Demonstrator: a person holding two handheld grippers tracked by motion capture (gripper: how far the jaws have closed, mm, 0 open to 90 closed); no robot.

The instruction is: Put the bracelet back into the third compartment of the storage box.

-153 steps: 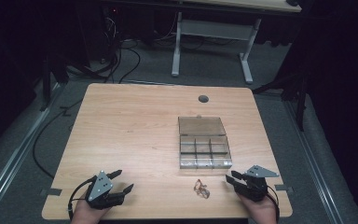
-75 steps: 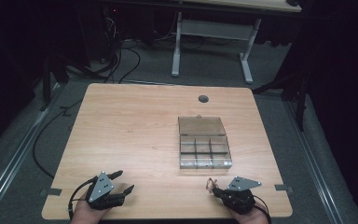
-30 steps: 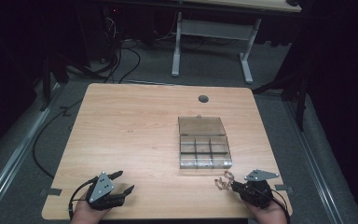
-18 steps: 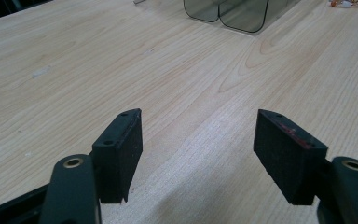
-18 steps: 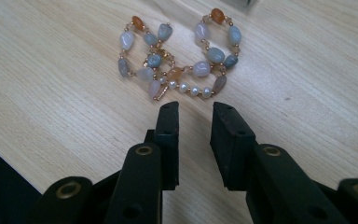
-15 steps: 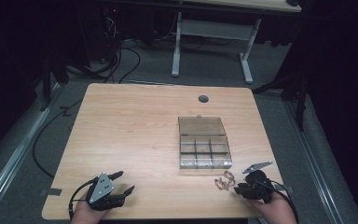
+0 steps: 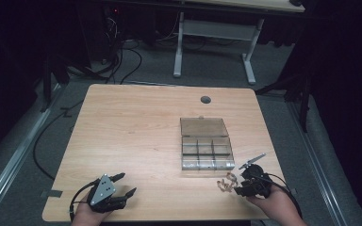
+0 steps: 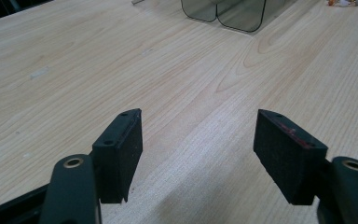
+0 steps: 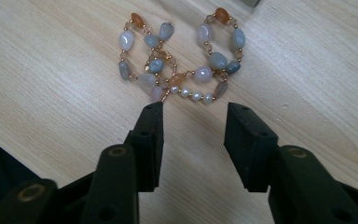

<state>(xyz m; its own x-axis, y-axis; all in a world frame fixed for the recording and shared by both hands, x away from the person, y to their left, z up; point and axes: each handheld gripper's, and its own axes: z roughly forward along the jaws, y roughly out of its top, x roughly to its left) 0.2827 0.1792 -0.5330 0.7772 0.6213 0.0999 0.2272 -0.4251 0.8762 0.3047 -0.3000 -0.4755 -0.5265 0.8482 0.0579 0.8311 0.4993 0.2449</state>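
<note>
Worktop [image 7: 136, 132] — pale wood, with a round dark grommet [image 7: 205, 99] near its far edge.

Compartment box [image 7: 205, 149] — clear plastic, lid open and lying flat behind it, right of centre; its rounded front corners appear at the top of the left gripper view [image 8: 223, 11].

Beaded bracelet [image 9: 179, 63] — grey, orange and pearl-like beads, looped on the wood just in front of the box's near right corner [image 7: 225, 182].

Right gripper [image 9: 193, 123] — held by a hand [image 7: 275, 207] at the near right edge; jaws partly apart, tips just short of the bracelet, gripping nothing.

Left gripper [image 8: 198, 149] — near left edge [image 7: 122, 184], jaws wide apart over bare wood.
</note>
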